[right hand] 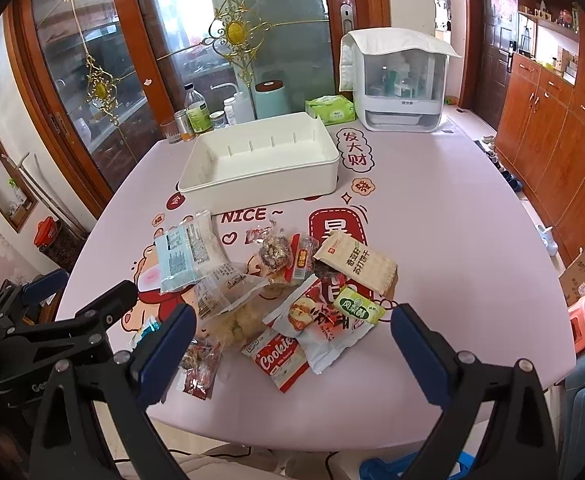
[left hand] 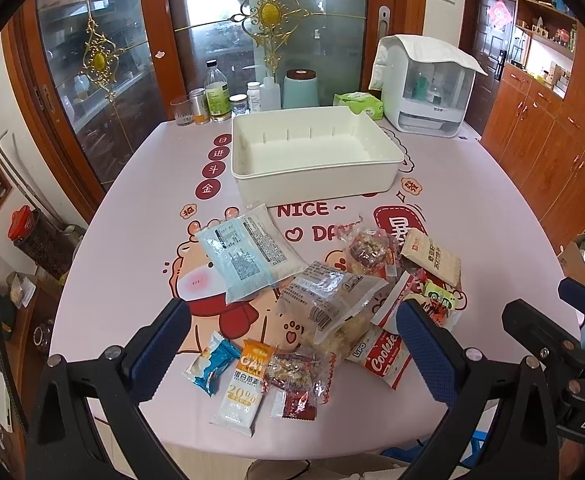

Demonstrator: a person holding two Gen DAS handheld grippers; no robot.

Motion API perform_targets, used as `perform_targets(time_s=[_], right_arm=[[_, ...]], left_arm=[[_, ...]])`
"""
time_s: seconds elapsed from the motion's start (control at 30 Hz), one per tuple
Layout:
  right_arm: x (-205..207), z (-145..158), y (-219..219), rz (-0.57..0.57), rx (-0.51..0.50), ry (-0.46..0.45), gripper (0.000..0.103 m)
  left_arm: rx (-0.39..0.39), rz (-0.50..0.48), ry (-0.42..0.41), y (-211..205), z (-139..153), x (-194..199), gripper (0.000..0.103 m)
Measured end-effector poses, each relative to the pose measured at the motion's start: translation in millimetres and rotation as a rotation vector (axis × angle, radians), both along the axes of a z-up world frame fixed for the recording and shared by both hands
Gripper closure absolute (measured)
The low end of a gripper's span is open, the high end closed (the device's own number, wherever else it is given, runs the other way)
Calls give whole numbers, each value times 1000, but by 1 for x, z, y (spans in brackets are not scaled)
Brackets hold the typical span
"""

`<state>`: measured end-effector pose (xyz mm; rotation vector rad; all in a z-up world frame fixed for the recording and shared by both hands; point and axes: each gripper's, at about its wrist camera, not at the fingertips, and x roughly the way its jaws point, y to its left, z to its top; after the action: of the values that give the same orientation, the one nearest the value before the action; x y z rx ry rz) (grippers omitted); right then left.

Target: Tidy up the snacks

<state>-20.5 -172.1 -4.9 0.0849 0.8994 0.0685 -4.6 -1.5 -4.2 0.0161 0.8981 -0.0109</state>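
Both grippers hang over the near edge of the table (left hand: 472, 208), each spread wide and holding nothing. The left gripper (left hand: 294, 344) has its blue pads well apart above the near snacks; the right gripper (right hand: 292, 344) is spread just as wide, its fingers either side of the pile without touching it. The snacks lie loose in the near half of the table. A pale blue packet (left hand: 248, 254) lies nearest the left edge, its corner over a clear bag (left hand: 328, 300) of pale pieces. Close to the near edge sit a small blue pack (left hand: 210, 362), an oat bar (left hand: 244, 388) just beside it, and a red-ended clear wrapper (left hand: 296, 380) touching the bar. Toward the right lie a cookie pack (right hand: 278, 356), a white and red pouch (right hand: 324, 328) partly over it, a small green pack (right hand: 358, 306) on that pouch, and a tan cracker pack (right hand: 356, 262) behind. A white bin (left hand: 312, 148) stands empty toward the far edge, well apart from the pile. Behind it, along the far edge, are bottles (left hand: 217, 94), a mint canister (left hand: 301, 86), a tissue pack (left hand: 358, 105) and a white appliance (left hand: 424, 88) with a cloth over it.
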Motion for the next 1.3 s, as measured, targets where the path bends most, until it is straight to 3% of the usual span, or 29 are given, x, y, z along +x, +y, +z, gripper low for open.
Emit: perform_targets(time_s=[1.3], right_arm=[[8, -1, -1, 33, -2, -28, 4]], left_arm=[[2, -6, 2, -4, 0, 5, 1]])
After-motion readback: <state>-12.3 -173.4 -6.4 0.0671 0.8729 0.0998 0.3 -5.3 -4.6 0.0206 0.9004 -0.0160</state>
